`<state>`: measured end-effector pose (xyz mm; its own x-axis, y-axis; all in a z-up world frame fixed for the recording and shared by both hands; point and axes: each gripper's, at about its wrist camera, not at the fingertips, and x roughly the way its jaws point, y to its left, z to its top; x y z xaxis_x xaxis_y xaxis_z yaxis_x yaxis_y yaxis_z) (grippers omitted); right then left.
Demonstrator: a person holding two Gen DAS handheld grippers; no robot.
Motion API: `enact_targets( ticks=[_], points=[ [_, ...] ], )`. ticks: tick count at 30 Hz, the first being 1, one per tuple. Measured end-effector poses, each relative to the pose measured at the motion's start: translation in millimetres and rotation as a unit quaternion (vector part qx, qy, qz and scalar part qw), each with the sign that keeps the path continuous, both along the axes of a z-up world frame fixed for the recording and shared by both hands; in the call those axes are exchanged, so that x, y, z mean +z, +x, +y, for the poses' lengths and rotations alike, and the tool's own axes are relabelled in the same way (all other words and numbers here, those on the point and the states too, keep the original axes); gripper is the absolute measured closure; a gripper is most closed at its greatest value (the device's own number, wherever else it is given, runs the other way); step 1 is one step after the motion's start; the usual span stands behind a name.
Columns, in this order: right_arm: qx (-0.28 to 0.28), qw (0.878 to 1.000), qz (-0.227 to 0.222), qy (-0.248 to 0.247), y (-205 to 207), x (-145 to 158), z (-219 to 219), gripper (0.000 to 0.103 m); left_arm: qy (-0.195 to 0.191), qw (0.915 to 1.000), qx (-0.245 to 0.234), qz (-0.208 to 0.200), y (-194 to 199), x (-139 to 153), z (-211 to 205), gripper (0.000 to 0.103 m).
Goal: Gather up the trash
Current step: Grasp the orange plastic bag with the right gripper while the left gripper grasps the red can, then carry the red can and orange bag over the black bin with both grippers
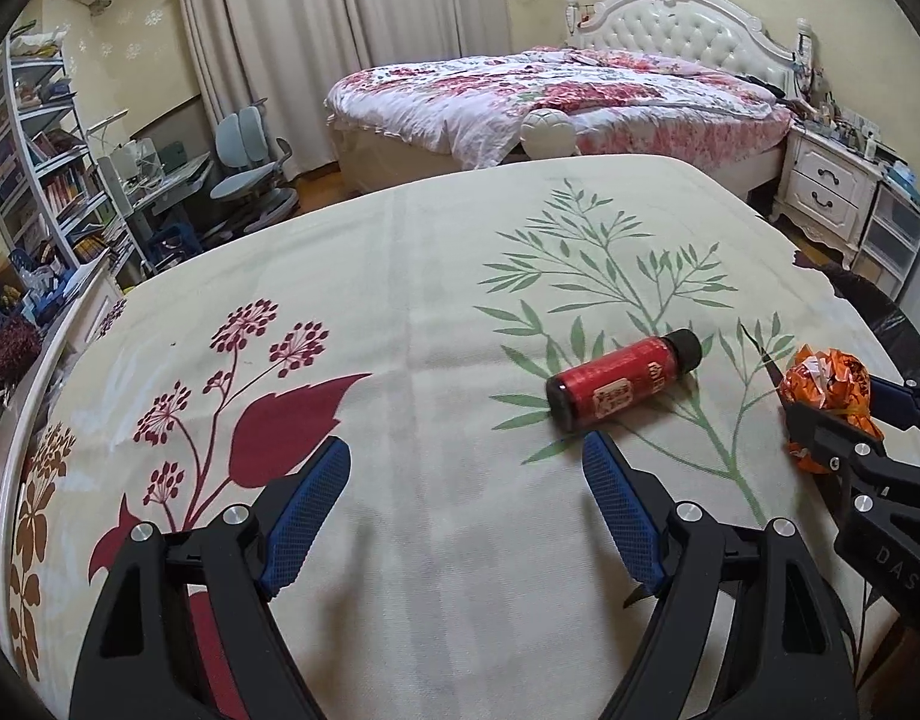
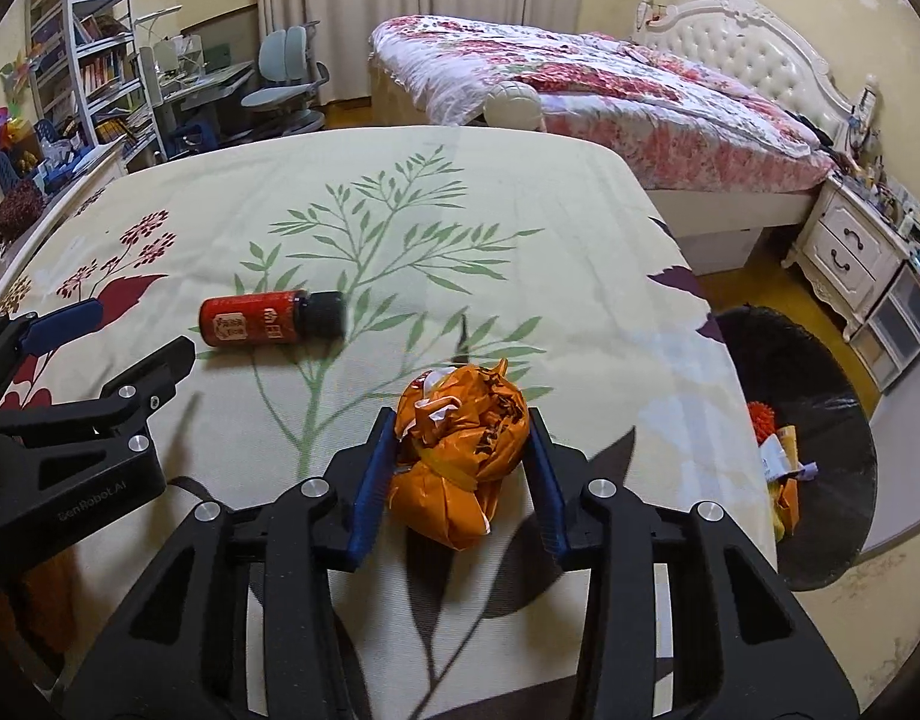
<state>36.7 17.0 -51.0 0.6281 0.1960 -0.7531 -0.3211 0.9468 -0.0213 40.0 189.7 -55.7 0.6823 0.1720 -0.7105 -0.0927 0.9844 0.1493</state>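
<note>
Right gripper (image 2: 463, 468): fingers (image 2: 372, 480) clenched on the crumpled orange wrapper (image 2: 460, 450), one blue pad against each flank, bundle touching or just above the tabletop (image 2: 520, 210). Left gripper (image 1: 466, 510): fingers (image 1: 306, 516) released, spread wide over bare cloth with nothing between, red bottle (image 1: 622, 384) lying on its side just ahead of the right-hand finger.

Likely risks: soft, springy wrapper squeezing out of the pads on the way to the black-lined bin (image 2: 820, 420) beside the tabletop edge; loose tails snagging and spilling; bottle rolling off if nudged by a fingertip instead of straddled, round body free on smooth cloth.

Only in the right wrist view: the bin, already holding scraps, and both pads pressing the wrapper. Only in the left wrist view: the left fingers' empty gap and their nearness to the bottle; wrapper there half hidden behind the right gripper's frame.
</note>
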Motion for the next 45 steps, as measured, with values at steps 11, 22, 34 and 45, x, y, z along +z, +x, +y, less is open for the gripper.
enact_targets(
  ticks=[11,22,34,45],
  points=[
    [-0.025,0.999,0.010,0.035,6,-3,-37,0.062,0.019,0.9986,-0.048,0.010,29,-2,-43,0.023],
    [-0.028,0.998,0.016,0.059,9,-5,-49,0.062,0.001,0.9979,-0.049,0.043,51,-9,-47,0.023],
    [-0.028,0.998,0.016,0.061,10,-6,-51,0.062,-0.043,0.9968,-0.050,0.045,46,-8,-38,0.052],
    [-0.028,0.998,0.015,0.061,10,-6,-51,0.062,-0.045,0.9973,-0.041,0.041,39,-6,-36,0.076]
  ],
)
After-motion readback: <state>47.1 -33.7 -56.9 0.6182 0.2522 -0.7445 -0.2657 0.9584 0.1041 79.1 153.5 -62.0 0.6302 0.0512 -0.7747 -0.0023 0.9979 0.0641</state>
